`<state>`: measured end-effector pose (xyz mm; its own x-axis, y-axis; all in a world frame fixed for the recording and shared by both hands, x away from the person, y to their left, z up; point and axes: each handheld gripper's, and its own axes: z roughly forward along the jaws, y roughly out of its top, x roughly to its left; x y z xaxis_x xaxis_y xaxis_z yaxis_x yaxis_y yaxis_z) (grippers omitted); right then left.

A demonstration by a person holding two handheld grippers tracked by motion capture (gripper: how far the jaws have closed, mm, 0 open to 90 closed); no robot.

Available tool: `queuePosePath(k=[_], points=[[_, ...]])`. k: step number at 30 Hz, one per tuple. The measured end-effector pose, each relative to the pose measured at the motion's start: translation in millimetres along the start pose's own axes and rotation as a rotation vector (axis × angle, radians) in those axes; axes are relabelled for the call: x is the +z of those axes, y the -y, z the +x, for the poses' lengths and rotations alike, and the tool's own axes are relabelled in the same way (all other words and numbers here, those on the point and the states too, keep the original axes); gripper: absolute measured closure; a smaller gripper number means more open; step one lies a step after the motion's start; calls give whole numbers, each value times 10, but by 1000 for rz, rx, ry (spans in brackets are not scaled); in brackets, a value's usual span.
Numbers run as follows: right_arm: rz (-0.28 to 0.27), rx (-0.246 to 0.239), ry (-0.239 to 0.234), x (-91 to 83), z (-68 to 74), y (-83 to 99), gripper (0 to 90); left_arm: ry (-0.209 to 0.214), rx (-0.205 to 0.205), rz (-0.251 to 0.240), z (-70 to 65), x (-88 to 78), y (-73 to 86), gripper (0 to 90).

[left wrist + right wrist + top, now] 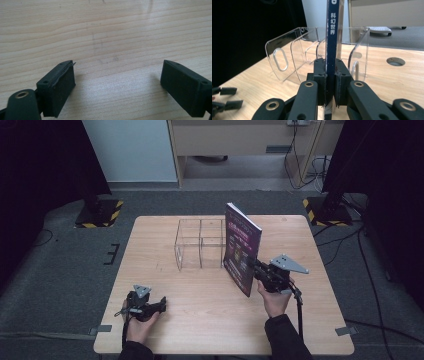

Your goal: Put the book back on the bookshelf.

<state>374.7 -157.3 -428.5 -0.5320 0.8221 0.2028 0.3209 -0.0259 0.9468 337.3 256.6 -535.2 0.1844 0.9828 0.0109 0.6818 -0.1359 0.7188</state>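
Note:
A thin magazine (pixel 242 247) with a dark purple cover stands upright on edge, just right of a clear acrylic organizer (pixel 200 245) with open-topped compartments. My right gripper (pixel 252 262) is shut on the magazine's lower near edge. In the right gripper view, the blue spine (pixel 332 37) with white characters rises straight up between the pressed pads of that gripper (pixel 330 75), and the organizer (pixel 287 57) sits right behind it. My left gripper (pixel 162 304) lies on the table near the front left corner. Its jaws (pixel 117 72) stand wide open over bare wood.
The wooden table (pixel 200 320) has a round cable hole (pixel 395 61) to the right of the organizer. Stand bases with yellow-black stripes (pixel 100 212) (pixel 325 210) sit on the floor beyond the far corners. Cables trail along the floor at right.

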Motion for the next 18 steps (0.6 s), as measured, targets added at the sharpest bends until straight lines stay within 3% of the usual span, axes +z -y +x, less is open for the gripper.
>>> queuePosePath(k=[11,18], points=[[62,-26,-3,-168,56,152,820,0,0,1,1,0,0,111],[68,-26,-1,-218,32,194,809,-1,0,2,0,0,-1,110]])
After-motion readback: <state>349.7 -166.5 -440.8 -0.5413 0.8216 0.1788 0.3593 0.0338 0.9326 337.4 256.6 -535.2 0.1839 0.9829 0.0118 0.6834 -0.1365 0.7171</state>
